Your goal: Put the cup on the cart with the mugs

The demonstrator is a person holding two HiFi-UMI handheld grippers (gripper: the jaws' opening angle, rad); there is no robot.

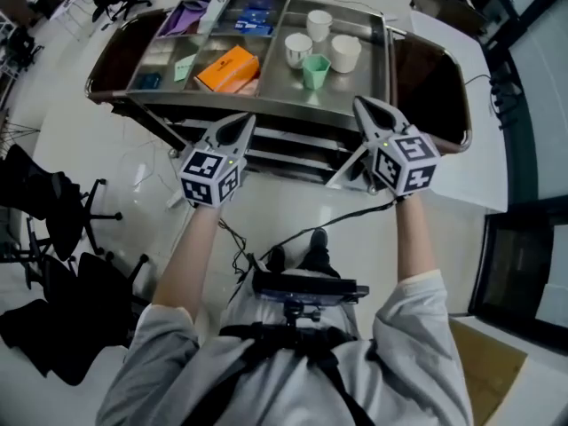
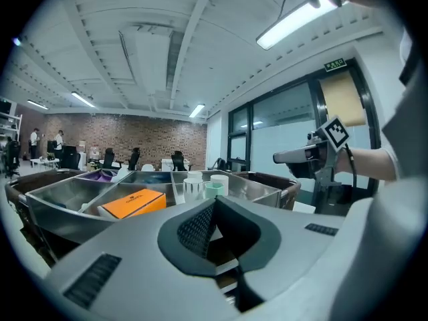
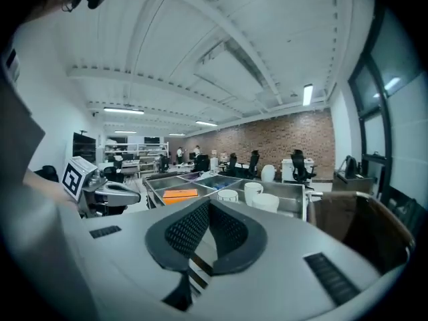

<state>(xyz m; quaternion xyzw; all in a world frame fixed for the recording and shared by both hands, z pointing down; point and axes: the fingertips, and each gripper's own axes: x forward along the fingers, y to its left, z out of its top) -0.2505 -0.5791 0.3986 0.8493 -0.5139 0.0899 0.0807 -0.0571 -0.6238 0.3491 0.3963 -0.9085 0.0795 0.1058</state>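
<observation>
The mint-green cup (image 1: 316, 70) stands upright in the right compartment of the steel cart (image 1: 266, 106), among three white mugs (image 1: 298, 49). Both grippers hover in front of the cart's near edge, apart from it. My left gripper (image 1: 244, 124) is shut and holds nothing. My right gripper (image 1: 364, 105) is shut too, also with nothing in it. In the left gripper view the green cup (image 2: 214, 189) shows just beyond the closed jaw tips (image 2: 212, 206). In the right gripper view the white mugs (image 3: 253, 191) stand past the closed jaws (image 3: 207, 206); the green cup is hidden there.
An orange box (image 1: 228, 68), blue packets (image 1: 253, 20) and a purple item (image 1: 184, 16) fill the cart's other compartments. Brown side bins (image 1: 430, 78) flank the tray. Black office chairs (image 1: 53, 229) stand at the left, a white table (image 1: 461, 43) at the right, cables on the floor.
</observation>
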